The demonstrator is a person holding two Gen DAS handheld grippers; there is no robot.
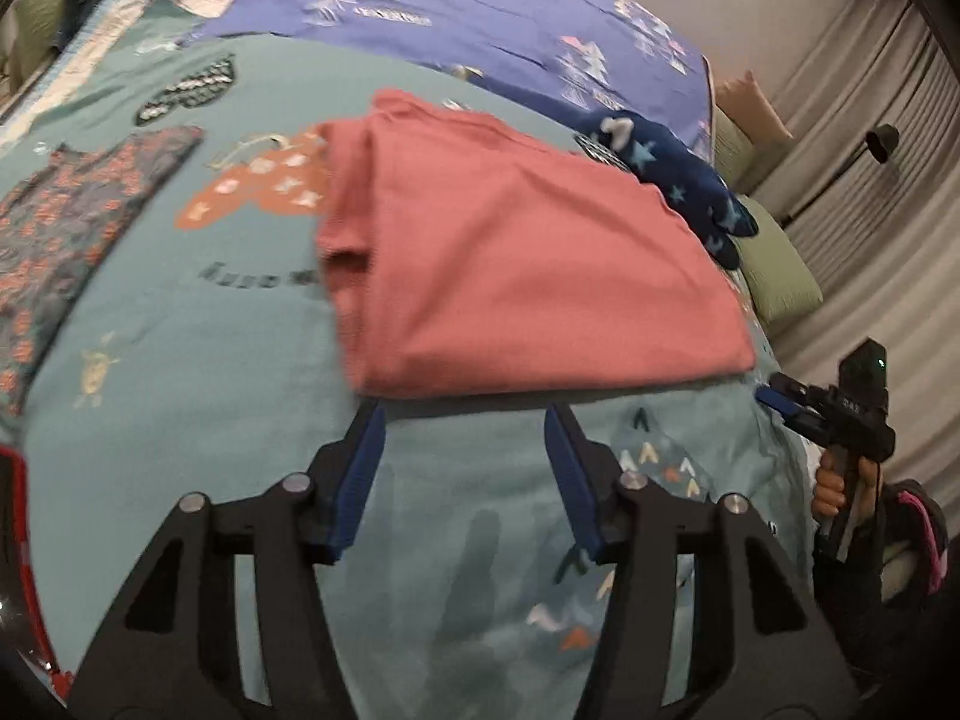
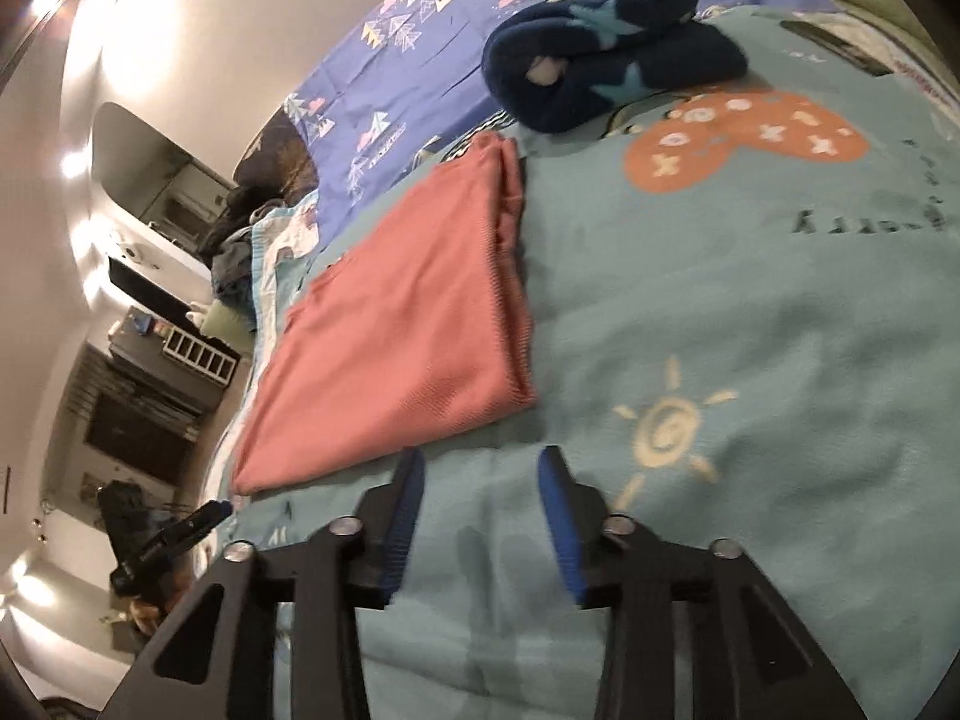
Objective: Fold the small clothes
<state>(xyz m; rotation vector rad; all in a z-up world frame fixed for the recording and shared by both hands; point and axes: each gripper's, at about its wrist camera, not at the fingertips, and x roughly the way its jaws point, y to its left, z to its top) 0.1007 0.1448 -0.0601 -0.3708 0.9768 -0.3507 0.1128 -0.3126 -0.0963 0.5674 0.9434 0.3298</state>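
Pink garment (image 1: 522, 264) lies folded flat on the teal blanket (image 1: 198, 372), a rough rectangle with bunched layered edges along one side. Same pink garment in the right wrist view (image 2: 390, 330), near edge just ahead of the fingertips.

Left gripper (image 1: 465, 420) hovers just short of the garment's near edge, jaws apart, nothing between them, blue pads (image 1: 360, 480) clear of the cloth. Right gripper (image 2: 480, 462) likewise sits just off the garment's corner, jaws apart and empty, over bare blanket. In the left wrist view the right gripper (image 1: 774, 399) shows at the garment's far corner, held by a hand (image 1: 840, 486).

Dark blue star-patterned garment (image 2: 606, 48) lies bunched beyond the pink one, near it; contact cannot be told. Floral patterned garment (image 1: 66, 222) lies flat well apart on the blanket. Purple sheet (image 1: 480, 6) with a tree print lies behind. Green cushion (image 1: 774, 270) at the bed's edge, curtains (image 1: 870, 138) beyond.
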